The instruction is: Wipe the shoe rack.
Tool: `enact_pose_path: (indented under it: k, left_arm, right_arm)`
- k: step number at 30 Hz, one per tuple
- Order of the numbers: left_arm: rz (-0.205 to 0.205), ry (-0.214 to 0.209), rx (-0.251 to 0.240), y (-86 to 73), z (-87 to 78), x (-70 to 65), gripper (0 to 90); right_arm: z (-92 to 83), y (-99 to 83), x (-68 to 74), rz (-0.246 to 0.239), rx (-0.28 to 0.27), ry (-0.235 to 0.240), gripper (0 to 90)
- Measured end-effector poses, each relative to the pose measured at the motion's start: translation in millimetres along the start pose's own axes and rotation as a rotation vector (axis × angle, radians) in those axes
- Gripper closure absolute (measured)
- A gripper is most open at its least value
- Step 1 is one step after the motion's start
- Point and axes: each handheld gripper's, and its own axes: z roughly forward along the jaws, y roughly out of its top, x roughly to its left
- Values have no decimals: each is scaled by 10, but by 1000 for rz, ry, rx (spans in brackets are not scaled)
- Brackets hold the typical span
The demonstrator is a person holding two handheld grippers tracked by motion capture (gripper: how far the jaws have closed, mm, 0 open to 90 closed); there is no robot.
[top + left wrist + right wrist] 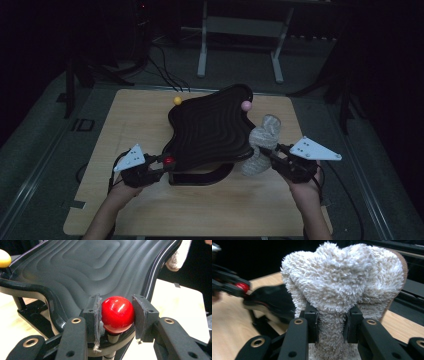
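A black wavy tray (207, 130) with ridged contours stands tilted on a black frame over the wooden table (140, 115). It carries round knobs at its corners: red (169, 161), yellow (177, 100) and pink (246, 105). My left gripper (162, 162) is shut on the red knob (117, 313), both pads pressing its sides. My right gripper (265, 152) is shut on a fluffy white cloth (261, 142), bunched thick between its jaws (337, 290) and held against the tray's right edge.
The yellow knob (3, 258) sits at the tray's far left corner in the left gripper view. Beyond the table stand a grey metal stand (240, 30) and loose cables (165, 70) on the dark floor. Bare wood lies in front of the tray.
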Motion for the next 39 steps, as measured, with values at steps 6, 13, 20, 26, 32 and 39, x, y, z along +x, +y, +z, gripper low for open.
enact_pose_path:
  k: [6, 13, 20, 26, 32, 39]
  left_arm:
    - [1, -8, -1, -2, 5, 8, 598]
    - [7, -10, 1, 0, 4, 10, 598]
    - [10, -19, -2, -3, 11, 24, 599]
    - [16, -26, 0, -1, 12, 36, 599]
    - [14, -15, 2, 3, 15, 25, 598]
    - [18, -10, 7, 10, 14, 19, 597]
  right_arm:
    - [39, -96, 37, -15, 38, -15, 704]
    - [-46, -57, 199, -35, 27, 55, 703]
    - [-33, -178, 183, -17, 53, 33, 703]
    - [-115, -76, 290, -45, 14, 62, 702]
    - [8, -254, 392, -38, 95, 96, 702]
    - [-90, -125, 820, -104, 57, 339, 701]
